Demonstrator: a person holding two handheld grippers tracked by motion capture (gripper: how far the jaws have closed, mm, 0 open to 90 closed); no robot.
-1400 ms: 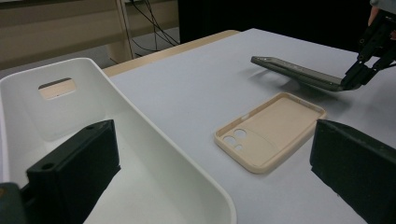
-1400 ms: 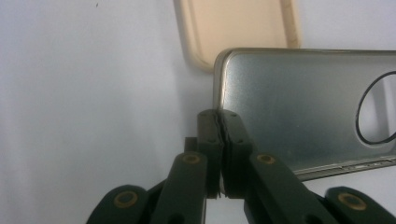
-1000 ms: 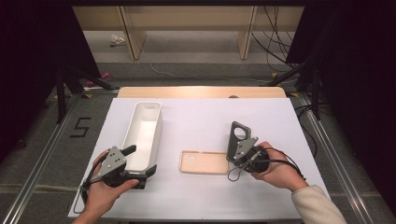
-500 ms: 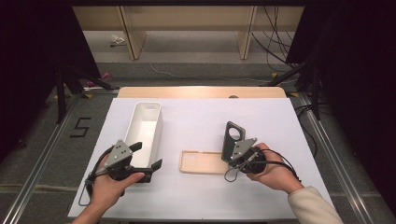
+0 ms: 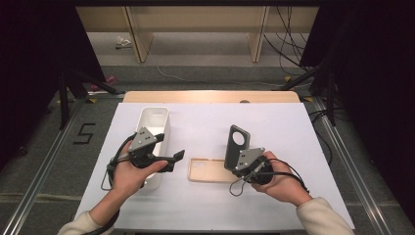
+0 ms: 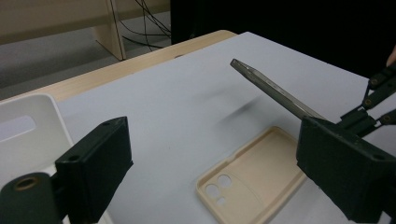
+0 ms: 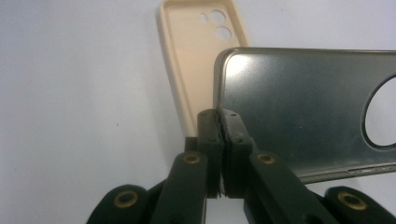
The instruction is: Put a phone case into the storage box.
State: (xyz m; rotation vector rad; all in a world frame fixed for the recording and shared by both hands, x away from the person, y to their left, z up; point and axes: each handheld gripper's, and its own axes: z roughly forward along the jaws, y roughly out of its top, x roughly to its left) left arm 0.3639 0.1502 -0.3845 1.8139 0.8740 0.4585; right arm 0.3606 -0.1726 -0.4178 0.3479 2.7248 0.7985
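From the high view we see the whole white table top [image 5: 293, 127]: a white bin [image 5: 155, 122] on the left, a beige phone case [image 5: 208, 170] lying flat near the middle, and a dark grey phone case [image 5: 237, 145] raised off the table to its right. The right gripper view gives us what the high view cannot: the dark grey phone case [image 7: 303, 112] has a smooth, shiny inner face and a large round camera opening at its right edge, and the beige phone case [image 7: 196, 51] lies open side up with two small round holes at its far end. The left gripper view shows us the dark case [image 6: 275, 91] edge-on, a thin slab slanting up and away above the beige case [image 6: 254, 179].

Around the table we see a wooden bench edge [image 5: 210, 96] at the far side, a grey floor with a painted numeral 5 [image 5: 84, 133] on the left, and cables [image 5: 284, 29] at the far right. The person's left hand [image 5: 128, 172] covers the near end of the bin.

Our left gripper [image 5: 171, 159] sits just right of the bin, its jaws spread wide with nothing between them. Our right gripper [image 7: 219, 126] is pinched tight on the near edge of the dark grey case, holding it clear of the table, just beside the beige one.
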